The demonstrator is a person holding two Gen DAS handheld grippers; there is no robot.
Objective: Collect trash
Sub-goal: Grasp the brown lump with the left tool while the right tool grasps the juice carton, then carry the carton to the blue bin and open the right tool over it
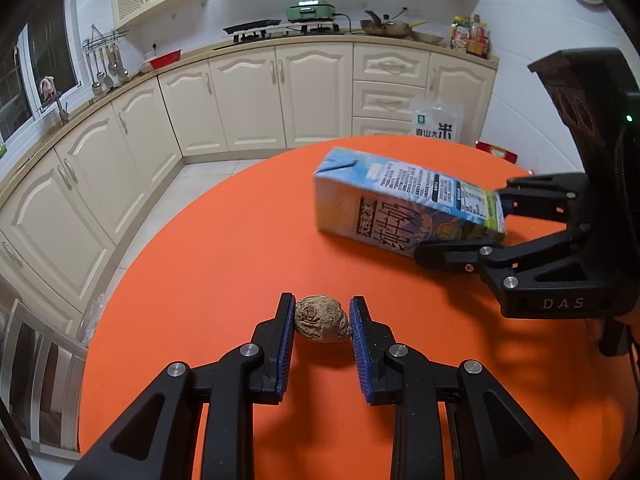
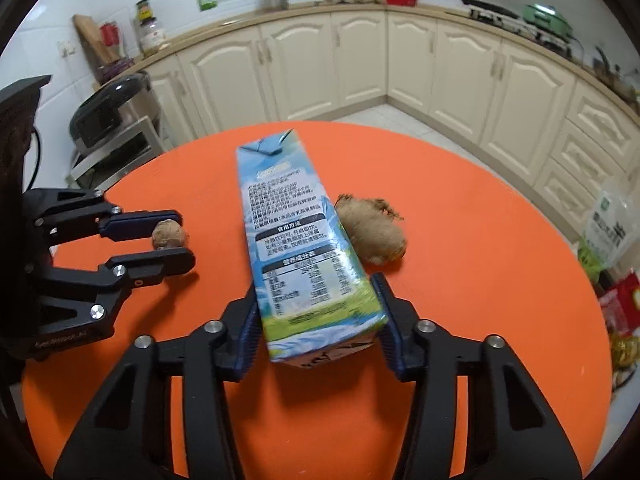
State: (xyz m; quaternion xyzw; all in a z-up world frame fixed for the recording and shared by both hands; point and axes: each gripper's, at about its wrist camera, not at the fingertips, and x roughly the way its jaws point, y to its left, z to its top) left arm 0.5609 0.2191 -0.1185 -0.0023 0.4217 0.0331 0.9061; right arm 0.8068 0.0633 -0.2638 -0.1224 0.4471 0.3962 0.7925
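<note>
Both grippers are working the round orange worktop [image 2: 460, 208] at once here. The left gripper [image 1: 322, 322] is clamping a small, wrinkled brown walnut-like lump [image 1: 322, 323], its blue pads pressing on either side, and in the right wrist view that lump is sitting pinched between the jaws with a shadow on the worktop beneath, so it seems to be just clear of the surface. The right gripper [image 2: 316, 318] is closing its jaws on the near end of a blue-and-white drink carton [image 2: 296, 240], and both pads are touching its sides; the far end is tilting up, so I'm judging it as gripped and coming off the worktop. The carton is looking long and rectangular, printed with text and a nutrition panel, green at the base, gable top pointing away, and it's looking undented. Just beside it, touching its right side, a knobbly brown root-like piece [image 2: 372, 230] with stringy ends is lying loose. As for progress: two items are in hand but nothing is binned as far as I can see, no bin is showing in either view, and the brown root is waiting to be collected.
</note>
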